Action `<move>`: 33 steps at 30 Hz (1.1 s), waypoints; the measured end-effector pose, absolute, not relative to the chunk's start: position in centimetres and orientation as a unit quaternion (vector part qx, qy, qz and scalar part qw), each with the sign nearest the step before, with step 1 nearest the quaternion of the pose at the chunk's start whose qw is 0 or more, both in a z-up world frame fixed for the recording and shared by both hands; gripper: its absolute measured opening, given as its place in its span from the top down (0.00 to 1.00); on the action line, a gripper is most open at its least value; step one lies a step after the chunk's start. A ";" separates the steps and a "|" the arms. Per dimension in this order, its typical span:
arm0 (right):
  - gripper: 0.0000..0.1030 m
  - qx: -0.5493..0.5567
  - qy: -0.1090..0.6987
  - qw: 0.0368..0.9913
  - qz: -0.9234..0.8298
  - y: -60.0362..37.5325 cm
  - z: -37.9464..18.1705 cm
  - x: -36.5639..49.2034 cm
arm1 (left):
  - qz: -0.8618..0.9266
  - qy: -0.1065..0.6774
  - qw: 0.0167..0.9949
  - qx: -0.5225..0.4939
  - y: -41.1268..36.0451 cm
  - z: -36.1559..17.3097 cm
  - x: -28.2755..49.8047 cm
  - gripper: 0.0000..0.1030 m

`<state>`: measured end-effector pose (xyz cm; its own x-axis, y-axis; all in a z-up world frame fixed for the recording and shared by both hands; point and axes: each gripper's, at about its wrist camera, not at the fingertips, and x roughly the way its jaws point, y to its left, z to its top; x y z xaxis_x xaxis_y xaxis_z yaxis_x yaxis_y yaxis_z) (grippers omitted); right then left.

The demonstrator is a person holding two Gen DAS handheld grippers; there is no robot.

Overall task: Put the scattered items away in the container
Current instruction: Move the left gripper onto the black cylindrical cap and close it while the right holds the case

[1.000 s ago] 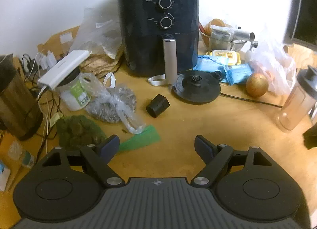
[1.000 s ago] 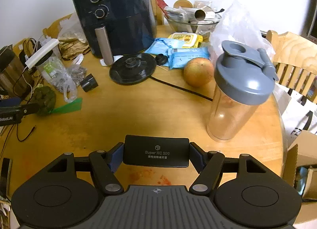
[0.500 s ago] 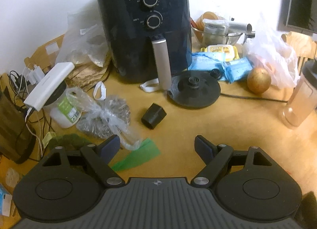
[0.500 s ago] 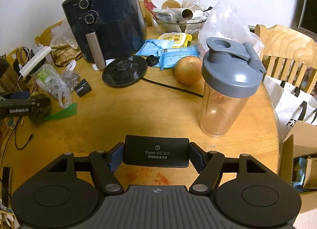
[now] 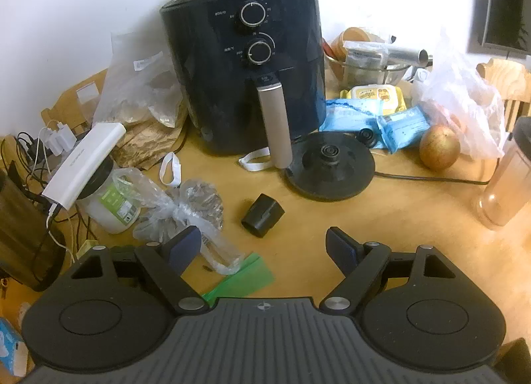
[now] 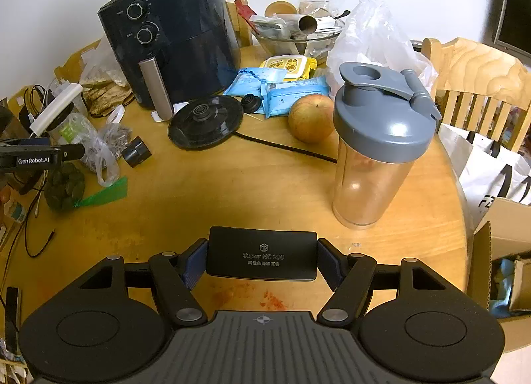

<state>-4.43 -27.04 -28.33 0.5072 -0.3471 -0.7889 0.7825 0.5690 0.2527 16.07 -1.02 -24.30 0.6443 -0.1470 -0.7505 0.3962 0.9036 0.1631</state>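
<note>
near the air fryer [image 5: 242, 65], the left gripper [image 5: 264, 246] hovered with jaws spread and empty, while the right gripper [image 6: 262, 264] pinched a black case [image 6: 262, 253].

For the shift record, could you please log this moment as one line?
right gripper: shut on black case | left gripper: open, empty, above table | nearest: small black cylinder

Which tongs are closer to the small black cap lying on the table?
Left. The left tongs hang open just short of the small black cap; the right tongs, shut on a black case, sit well across the table from it.
</note>
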 end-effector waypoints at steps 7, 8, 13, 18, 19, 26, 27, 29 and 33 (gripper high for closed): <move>0.30 0.310 0.354 0.810 -0.349 -27.0 -28.4 -4.5 | -0.141 0.405 0.885 0.180 -1.1 -25.3 16.6 0.19; 0.30 0.310 0.354 0.810 -0.350 -26.9 -28.4 -4.6 | -0.136 0.407 0.884 0.187 -1.1 -25.7 16.8 0.19; 0.30 0.310 0.356 0.807 -0.355 -26.7 -28.4 -4.9 | -0.132 0.400 0.880 0.220 -1.3 -27.6 17.9 0.20; 0.30 0.315 0.357 0.800 -0.365 -26.4 -28.5 -5.5 | -0.138 0.391 0.874 0.252 -2.0 -29.7 19.4 0.24; 0.30 0.316 0.357 0.798 -0.368 -26.3 -28.5 -5.6 | -0.142 0.389 0.872 0.262 -2.3 -30.3 19.8 0.25; 0.30 0.327 0.360 0.784 -0.385 -25.6 -28.9 -6.4 | -0.162 0.373 0.853 0.328 -3.7 -33.4 22.0 0.29; 0.30 0.328 0.360 0.783 -0.388 -25.5 -28.9 -6.6 | -0.165 0.370 0.850 0.337 -3.9 -33.7 22.3 0.29; 0.30 0.332 0.361 0.778 -0.393 -25.2 -29.1 -6.8 | -0.172 0.366 0.844 0.352 -4.3 -34.5 22.8 0.30; 0.30 0.342 0.362 0.769 -0.402 -24.8 -29.5 -7.3 | -0.182 0.369 0.835 0.366 -5.0 -35.8 23.9 0.35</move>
<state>-7.29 -24.80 -29.45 0.4152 -0.3702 -0.8310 0.8649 0.4437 0.2345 23.88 -4.98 -35.83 0.6617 -0.0338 -0.7490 0.5738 0.6659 0.4768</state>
